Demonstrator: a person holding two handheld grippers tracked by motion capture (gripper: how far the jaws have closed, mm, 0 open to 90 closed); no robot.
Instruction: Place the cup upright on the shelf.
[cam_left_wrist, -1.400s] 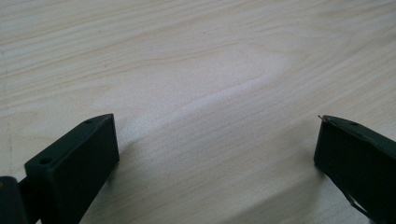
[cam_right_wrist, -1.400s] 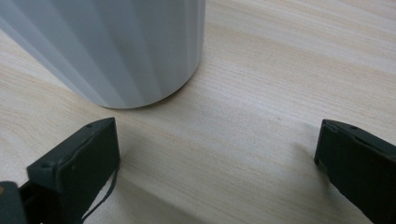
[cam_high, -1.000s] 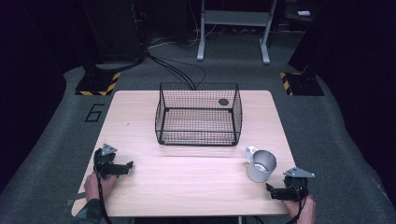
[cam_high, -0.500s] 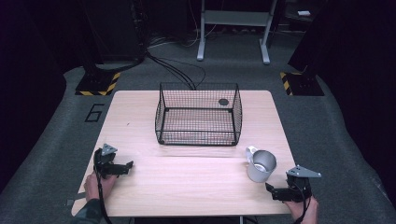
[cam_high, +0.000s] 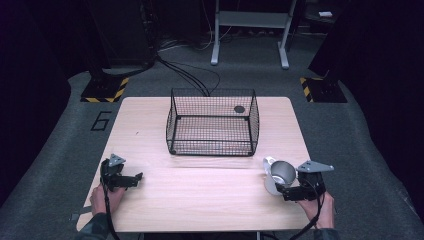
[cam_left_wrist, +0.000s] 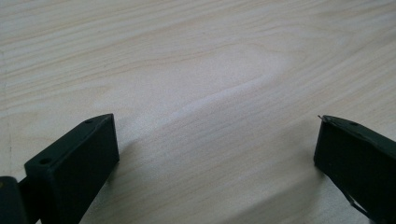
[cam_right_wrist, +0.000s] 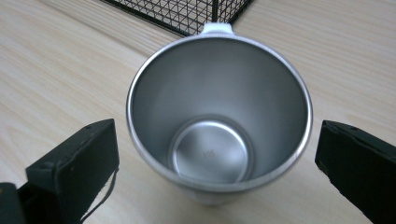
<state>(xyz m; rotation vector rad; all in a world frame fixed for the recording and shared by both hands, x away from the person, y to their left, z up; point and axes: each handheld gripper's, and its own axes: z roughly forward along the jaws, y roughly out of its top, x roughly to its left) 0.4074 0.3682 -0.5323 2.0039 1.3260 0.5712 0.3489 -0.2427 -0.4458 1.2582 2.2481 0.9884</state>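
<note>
A shiny steel mug (cam_high: 278, 175) stands upright on the wooden table (cam_high: 210, 200) at the front right, its white handle turned toward the basket. My right gripper (cam_high: 281, 191) is open just in front of it. In the right gripper view the empty mug (cam_right_wrist: 218, 116) sits between the two black jaws, which stand apart from its rim on either side. A black wire basket (cam_high: 213, 122) stands at the middle back of the table. My left gripper (cam_high: 136, 179) rests open at the front left, over bare wood (cam_left_wrist: 215, 93).
A small dark round object (cam_high: 239, 109) shows at the basket's far right corner. Dark floor surrounds the table, with cables, a metal stand (cam_high: 250, 30) and striped bases (cam_high: 105, 89) behind it. The basket's corner (cam_right_wrist: 187, 14) rises just beyond the mug.
My right gripper has slid left toward the mug, so the mug now stands between its jaws. The left gripper has not moved.
</note>
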